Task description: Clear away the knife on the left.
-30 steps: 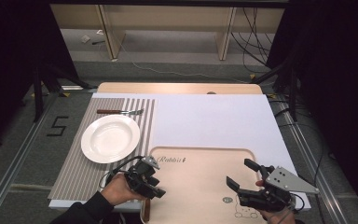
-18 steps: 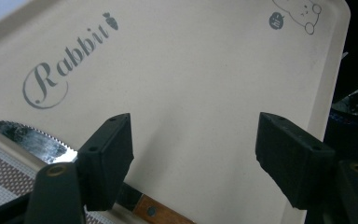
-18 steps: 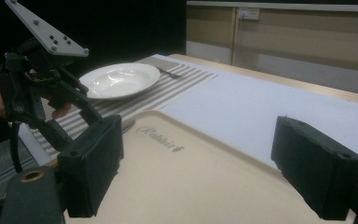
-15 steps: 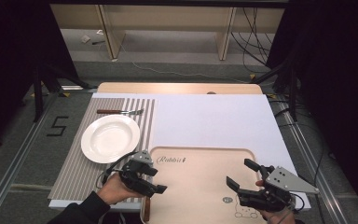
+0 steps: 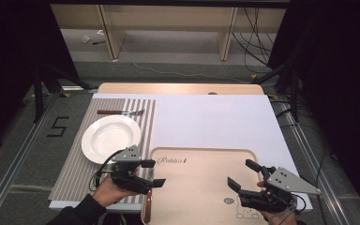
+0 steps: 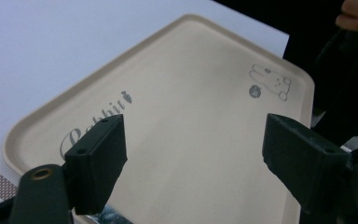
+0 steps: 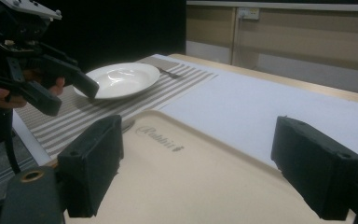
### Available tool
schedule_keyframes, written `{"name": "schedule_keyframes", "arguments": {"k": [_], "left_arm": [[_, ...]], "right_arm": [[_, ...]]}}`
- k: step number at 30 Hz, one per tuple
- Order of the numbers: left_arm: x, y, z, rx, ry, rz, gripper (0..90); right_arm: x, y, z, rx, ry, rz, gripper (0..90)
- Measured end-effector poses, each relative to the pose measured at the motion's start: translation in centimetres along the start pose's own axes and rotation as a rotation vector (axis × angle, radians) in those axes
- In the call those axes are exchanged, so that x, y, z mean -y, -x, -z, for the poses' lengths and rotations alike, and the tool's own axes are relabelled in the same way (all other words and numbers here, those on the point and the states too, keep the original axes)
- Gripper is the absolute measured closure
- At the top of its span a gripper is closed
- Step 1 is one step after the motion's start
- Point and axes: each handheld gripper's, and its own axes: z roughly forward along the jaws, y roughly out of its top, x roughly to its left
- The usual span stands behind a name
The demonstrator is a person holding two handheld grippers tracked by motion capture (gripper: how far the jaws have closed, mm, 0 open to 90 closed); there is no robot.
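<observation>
the left gripper (image 5: 153, 172) hung over the tray's (image 5: 201, 187) left rim at the counter's near edge, jaws just opened, seemingly empty; the right gripper (image 5: 243, 174) hovered over its right side, jaws apart.

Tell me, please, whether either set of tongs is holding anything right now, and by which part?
Nothing is held: the left tongs have just been opening, empty, over the tray; the right tongs stand open too.

Black hand-held gripper (image 5: 153, 173) with grey three-cornered plate (black cable trailing), dark sleeve (image 5: 77, 213).
</observation>
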Motion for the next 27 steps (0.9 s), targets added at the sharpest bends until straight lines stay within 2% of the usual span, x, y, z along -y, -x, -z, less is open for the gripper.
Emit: {"name": "schedule_keyframes", "arguments": {"k": [2,13,22,24,27], "left_arm": [[0.1,-0.1,0.6,-0.001,0.044,0.011,19.8],[0.6,0.0,2.5,-0.047,0.148,0.005,18.4],[1.5,0.1,3.4,-0.086,0.172,-0.002,17.1],[1.8,0.1,3.9,-0.102,0.195,0.004,17.1],[2.1,0.0,4.2,-0.114,0.198,0.021,17.1]], "right_arm": [[0.0,0.0,0.0,0.0,0.0,0.0,17.7],[0.0,0.0,0.0,0.0,0.001,0.0,17.8],[0.0,-0.1,0.0,0.0,-0.001,0.0,17.7],[0.0,-0.1,0.0,0.0,0.0,0.001,17.8],[0.0,-0.1,0.0,0.0,-0.001,0.0,17.7]]}}
